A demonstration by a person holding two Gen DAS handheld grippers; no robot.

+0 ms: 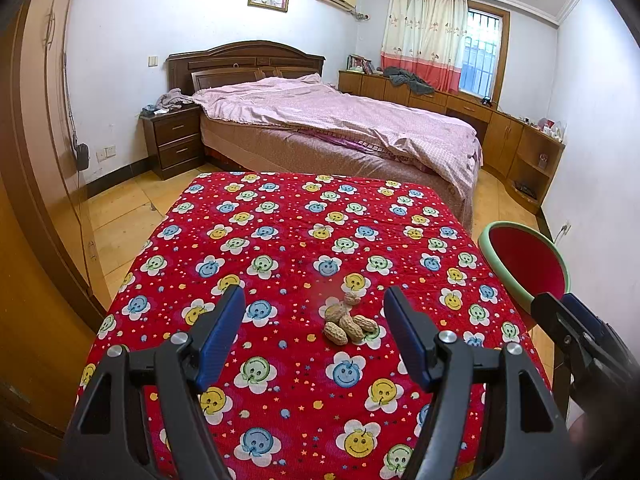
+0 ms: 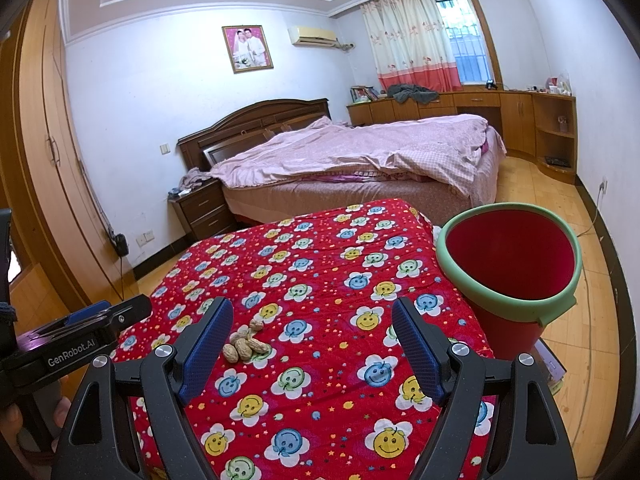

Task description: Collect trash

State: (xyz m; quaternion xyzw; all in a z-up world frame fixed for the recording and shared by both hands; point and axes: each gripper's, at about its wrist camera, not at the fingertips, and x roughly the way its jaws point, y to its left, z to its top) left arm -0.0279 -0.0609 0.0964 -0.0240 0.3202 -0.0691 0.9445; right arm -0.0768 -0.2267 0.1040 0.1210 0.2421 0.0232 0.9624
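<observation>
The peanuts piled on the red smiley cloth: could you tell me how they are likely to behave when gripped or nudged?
The peanuts look dry and hollow, so probably light and crushable. Their rounded shells may roll or scatter if the open left gripper nudges the loose pile.

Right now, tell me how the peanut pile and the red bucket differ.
The peanuts are small, tan and lie heaped on the red smiley tablecloth; the red bucket is large, green-rimmed and stands beside the table's right edge. The peanuts lie ahead of the left gripper; the bucket looks empty.
</observation>
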